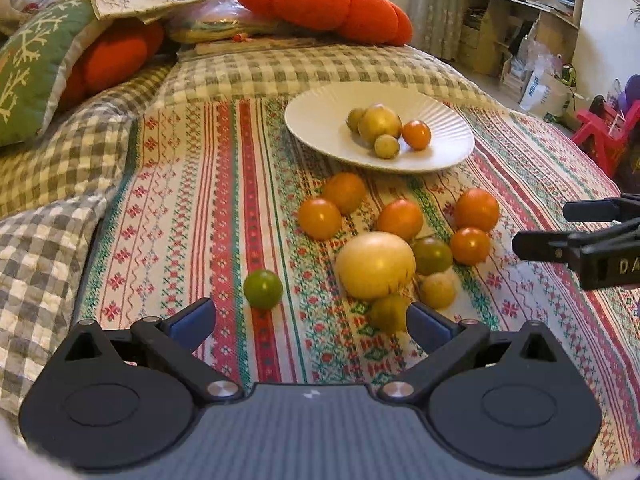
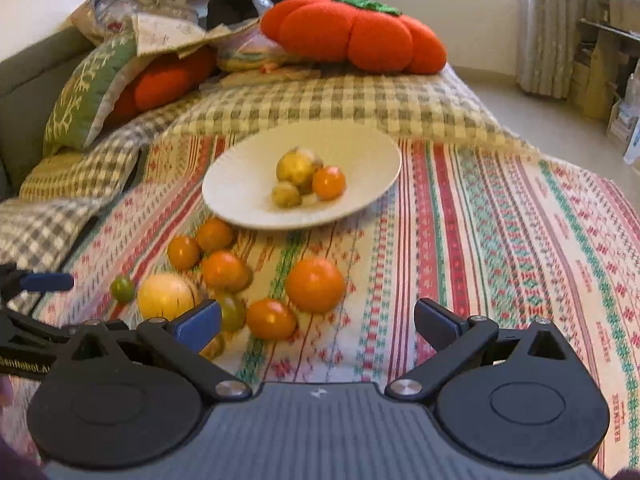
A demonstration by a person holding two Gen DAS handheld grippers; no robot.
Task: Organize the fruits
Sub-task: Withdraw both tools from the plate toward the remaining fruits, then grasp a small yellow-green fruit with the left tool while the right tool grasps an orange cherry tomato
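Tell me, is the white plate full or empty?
Neither: the white plate holds one small orange fruit and a few yellowish ones, with much of it bare. More fruit lies on the striped cloth outside it.

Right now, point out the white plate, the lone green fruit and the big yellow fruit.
white plate (image 1: 320,120), left wrist view, bare left part of its surface.
green fruit (image 1: 263,289), left wrist view, middle of its skin.
big yellow fruit (image 1: 374,265), left wrist view, centre of its top.
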